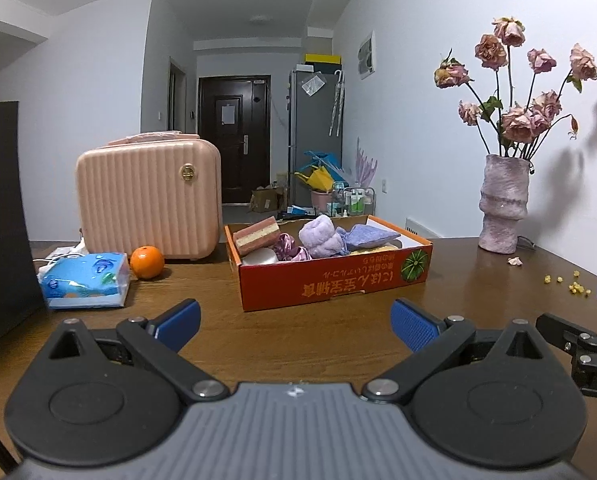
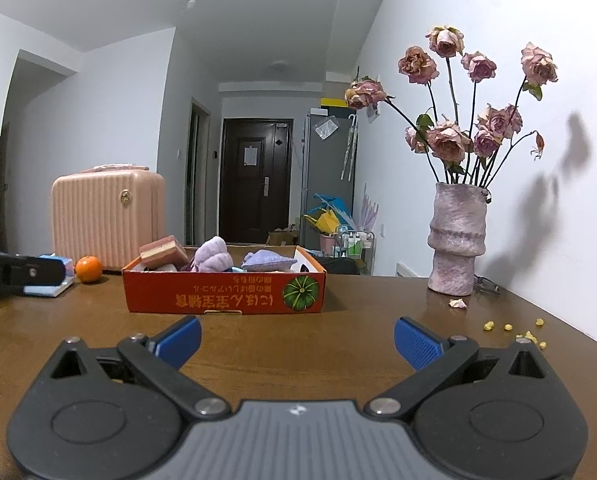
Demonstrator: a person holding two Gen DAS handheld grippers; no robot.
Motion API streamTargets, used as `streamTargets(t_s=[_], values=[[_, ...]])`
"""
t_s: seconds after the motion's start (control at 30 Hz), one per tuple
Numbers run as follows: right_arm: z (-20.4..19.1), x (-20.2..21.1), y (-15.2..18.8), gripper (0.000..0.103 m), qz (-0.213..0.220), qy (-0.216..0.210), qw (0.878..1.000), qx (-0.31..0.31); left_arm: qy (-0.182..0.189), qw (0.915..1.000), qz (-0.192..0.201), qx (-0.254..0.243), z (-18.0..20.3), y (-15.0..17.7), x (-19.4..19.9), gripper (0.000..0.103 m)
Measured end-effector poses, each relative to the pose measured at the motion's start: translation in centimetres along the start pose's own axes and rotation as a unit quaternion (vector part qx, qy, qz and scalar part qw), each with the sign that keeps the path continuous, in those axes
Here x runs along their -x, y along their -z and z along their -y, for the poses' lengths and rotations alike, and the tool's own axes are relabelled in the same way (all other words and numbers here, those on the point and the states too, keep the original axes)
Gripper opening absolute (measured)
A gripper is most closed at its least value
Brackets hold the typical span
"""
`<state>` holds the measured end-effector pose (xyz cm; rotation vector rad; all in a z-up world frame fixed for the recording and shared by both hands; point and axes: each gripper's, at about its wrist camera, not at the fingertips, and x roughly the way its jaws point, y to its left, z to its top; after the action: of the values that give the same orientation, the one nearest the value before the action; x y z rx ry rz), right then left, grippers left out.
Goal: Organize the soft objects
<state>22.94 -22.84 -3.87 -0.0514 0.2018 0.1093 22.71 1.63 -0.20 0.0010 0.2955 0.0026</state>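
Observation:
An orange cardboard box [image 1: 330, 284] [image 2: 226, 294] sits on the brown table [image 1: 282, 332]. It holds soft things: a pink and cream sponge [image 1: 257, 235] [image 2: 163, 251], a rolled lilac towel [image 1: 323, 236] [image 2: 213, 259], a purple pouch [image 1: 368, 235] [image 2: 268, 260], a shiny purple scrunchie [image 1: 288, 247] and a white round item [image 1: 259, 258]. My left gripper [image 1: 296, 326] is open and empty in front of the box. My right gripper [image 2: 298, 340] is open and empty, also short of the box.
A pink ribbed case [image 1: 148, 204] [image 2: 108, 216], an orange [image 1: 146, 262] [image 2: 88, 269] and a blue tissue pack [image 1: 85, 280] stand left of the box. A vase of dried roses [image 1: 503, 202] [image 2: 456, 240] stands at the right, with yellow crumbs [image 1: 576, 286] [image 2: 514, 330] near it.

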Motion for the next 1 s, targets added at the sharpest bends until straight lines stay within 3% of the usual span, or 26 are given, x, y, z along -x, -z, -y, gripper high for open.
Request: streamTargets(t_s=[0.33, 1.0], values=[[0.1, 4.5, -0.4, 0.103, -0.004, 0.013, 1.0, -0.002, 0.009, 0.9995, -0.011, -0.027, -0.1, 2.1, 4.0, 0.103], [-1.1, 9.5, -0.1, 0.103, 0.0, 0.006, 1.0, -0.001, 0.033, 0.9991, -0.021, -0.015, -0.4, 3.5, 7.6, 0.103]])
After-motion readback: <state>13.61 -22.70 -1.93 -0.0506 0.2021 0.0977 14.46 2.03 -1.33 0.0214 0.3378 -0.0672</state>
